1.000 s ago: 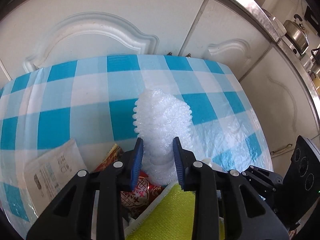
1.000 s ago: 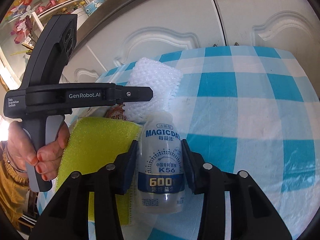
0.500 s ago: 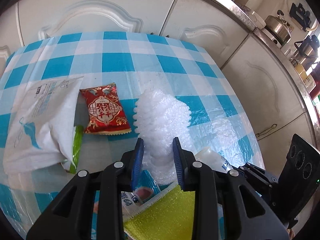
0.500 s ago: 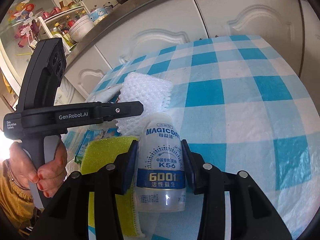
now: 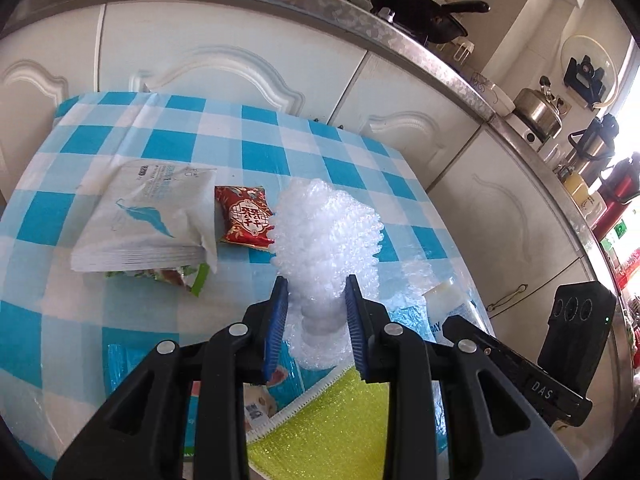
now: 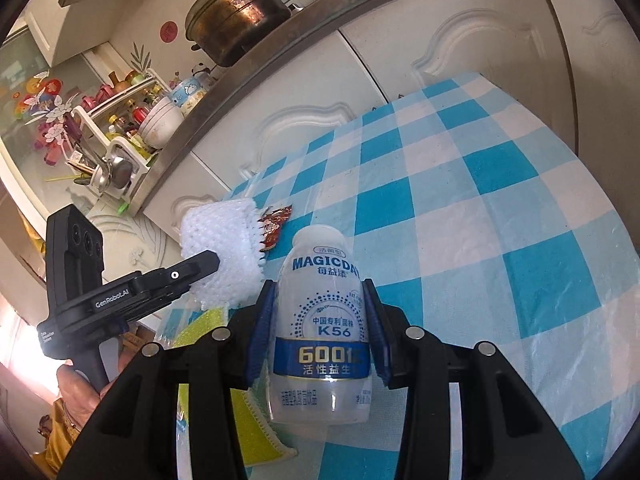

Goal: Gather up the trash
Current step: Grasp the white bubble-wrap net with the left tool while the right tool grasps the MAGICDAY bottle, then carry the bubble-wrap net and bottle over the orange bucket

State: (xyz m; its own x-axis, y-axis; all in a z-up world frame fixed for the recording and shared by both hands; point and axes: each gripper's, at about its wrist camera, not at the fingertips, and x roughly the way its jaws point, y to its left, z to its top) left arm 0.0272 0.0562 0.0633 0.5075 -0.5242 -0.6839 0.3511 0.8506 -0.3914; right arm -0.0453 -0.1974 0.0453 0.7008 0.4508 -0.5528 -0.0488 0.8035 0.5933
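My left gripper (image 5: 316, 292) is shut on a white foam net sleeve (image 5: 326, 240), held above the checked tablecloth (image 5: 120, 148). In the right wrist view the same foam net sleeve (image 6: 220, 248) shows at the left, pinched by the left gripper's black fingers (image 6: 200, 264). My right gripper (image 6: 320, 300) is shut on an empty clear drink bottle (image 6: 322, 320) with a blue label, held upright over the tablecloth (image 6: 500, 208). On the cloth lie a red snack wrapper (image 5: 244, 220), a white pouch (image 5: 148, 220) and a green wrapper (image 5: 176, 276) under it.
A yellow-green sponge cloth (image 5: 328, 428) and a blue wrapper (image 5: 280, 384) lie at the near edge. White cabinet doors (image 5: 224, 60) stand right behind the table. The counter holds a black pan (image 5: 416, 8) and a kettle (image 5: 540, 108). A hand (image 6: 80, 392) grips the left tool.
Both grippers have drawn back and lifted with their loads. The left view now shows much more of the table, with the pouch and red wrapper uncovered. The right view has rolled.
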